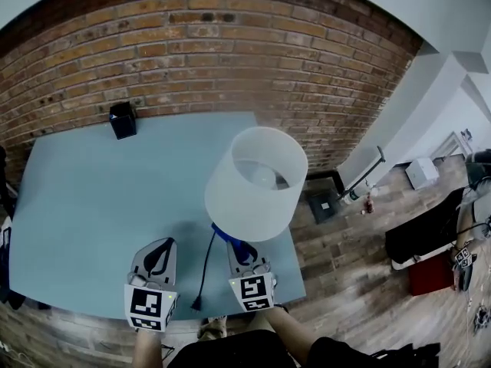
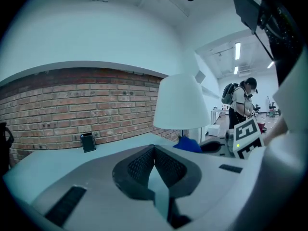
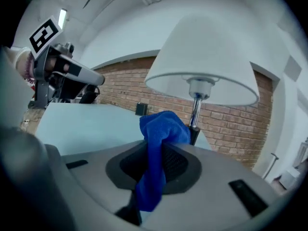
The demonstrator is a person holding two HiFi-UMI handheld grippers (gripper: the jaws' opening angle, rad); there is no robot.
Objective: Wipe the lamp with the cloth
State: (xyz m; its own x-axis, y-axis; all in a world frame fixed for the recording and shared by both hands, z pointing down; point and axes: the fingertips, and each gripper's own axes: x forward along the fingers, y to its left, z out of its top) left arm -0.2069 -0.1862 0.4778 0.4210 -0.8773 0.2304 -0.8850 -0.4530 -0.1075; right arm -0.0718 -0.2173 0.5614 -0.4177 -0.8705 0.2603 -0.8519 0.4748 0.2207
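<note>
A table lamp with a white shade (image 1: 257, 182) stands near the front right of the pale blue table (image 1: 92, 205); its shade (image 3: 202, 64) and metal stem (image 3: 195, 112) fill the right gripper view. My right gripper (image 1: 242, 253) is shut on a blue cloth (image 3: 159, 143), held just below the shade beside the stem. The cloth (image 1: 230, 240) peeks out under the shade in the head view and shows again, as the cloth (image 2: 187, 144), in the left gripper view. My left gripper (image 1: 159, 255) is shut on nothing, left of the lamp (image 2: 182, 102).
The lamp's black cord (image 1: 205, 271) runs to the table's front edge between the grippers. A small black box (image 1: 123, 119) stands at the back by the brick wall (image 1: 230, 52). A person (image 2: 240, 102) stands far off to the right.
</note>
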